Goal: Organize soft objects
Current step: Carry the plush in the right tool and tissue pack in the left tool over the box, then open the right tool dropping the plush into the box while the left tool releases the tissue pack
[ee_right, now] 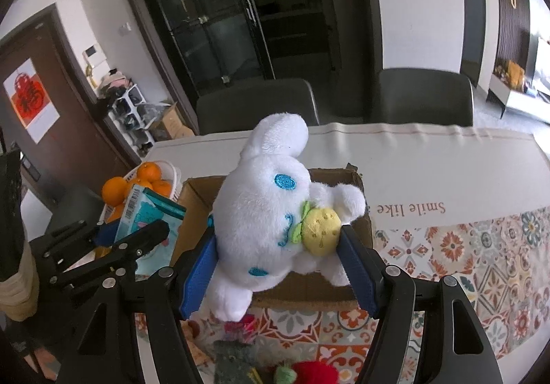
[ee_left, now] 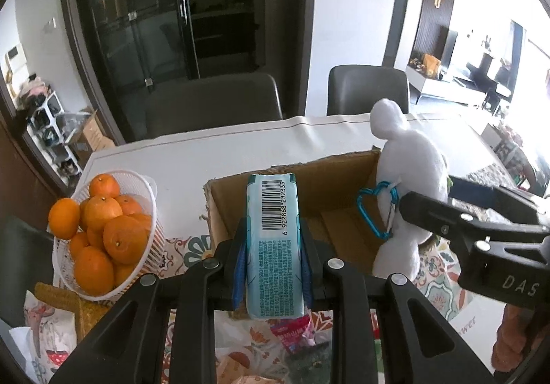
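Observation:
My left gripper is shut on a light blue tissue pack with a barcode, held upright over the near edge of an open cardboard box. My right gripper is shut on a white plush toy with blue eyes and a yellow fruit, held above the same box. In the left wrist view the plush hangs at the box's right side with a blue carabiner. The tissue pack and left gripper show at the left in the right wrist view.
A white basket of oranges stands left of the box. A patterned cloth covers the table. Small soft items lie at the near edge: a red one and a grey one. Two dark chairs stand behind the table.

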`<state>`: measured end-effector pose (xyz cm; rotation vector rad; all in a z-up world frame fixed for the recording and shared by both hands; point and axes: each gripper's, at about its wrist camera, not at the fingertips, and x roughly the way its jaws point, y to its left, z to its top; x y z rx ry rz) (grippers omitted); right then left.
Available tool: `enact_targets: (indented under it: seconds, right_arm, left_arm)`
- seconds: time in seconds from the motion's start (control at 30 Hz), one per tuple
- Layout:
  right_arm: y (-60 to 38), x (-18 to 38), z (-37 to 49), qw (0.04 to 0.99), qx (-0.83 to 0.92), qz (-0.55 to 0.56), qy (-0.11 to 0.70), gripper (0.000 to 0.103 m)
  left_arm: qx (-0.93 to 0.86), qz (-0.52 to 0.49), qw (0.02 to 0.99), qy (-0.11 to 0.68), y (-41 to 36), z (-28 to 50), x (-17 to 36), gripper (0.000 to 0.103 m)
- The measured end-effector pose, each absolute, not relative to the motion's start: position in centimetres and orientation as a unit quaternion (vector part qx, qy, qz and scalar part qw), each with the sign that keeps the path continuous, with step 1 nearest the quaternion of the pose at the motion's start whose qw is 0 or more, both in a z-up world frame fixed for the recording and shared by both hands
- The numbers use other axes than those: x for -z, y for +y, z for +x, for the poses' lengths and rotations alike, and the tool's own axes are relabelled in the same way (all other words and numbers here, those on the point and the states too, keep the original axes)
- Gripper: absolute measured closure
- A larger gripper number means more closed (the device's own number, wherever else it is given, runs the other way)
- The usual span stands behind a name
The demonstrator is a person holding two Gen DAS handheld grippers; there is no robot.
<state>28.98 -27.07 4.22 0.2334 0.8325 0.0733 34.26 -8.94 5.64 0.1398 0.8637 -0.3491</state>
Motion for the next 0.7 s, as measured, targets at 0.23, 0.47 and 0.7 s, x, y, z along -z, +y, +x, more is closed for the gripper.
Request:
enact_targets:
  seconds: [0.23, 0.47, 0.7]
  right_arm:
    - [-27.4, -3.1, 30.9, 0.896, -0.037, 0.144, 0.419, 0.033]
    - [-28.1, -1.9, 32.1, 0.887, -0.028, 0.161, 0.431, 0.029]
    - [-29.0, -1.3, 32.6, 0.876, -0.028, 0.207, 0.434, 0.024]
  left_arm:
    - [0.156, 0.057, 0.884, 0.438, -9.4, 36.0, -5.0, 0.077]
    - [0.147, 0.055, 0.880, 0.448, -9.7, 37.1, -4.0, 0.071]
    - [0.110, 0.066, 0.895, 0.428, -9.1, 36.8, -5.0, 0.038]
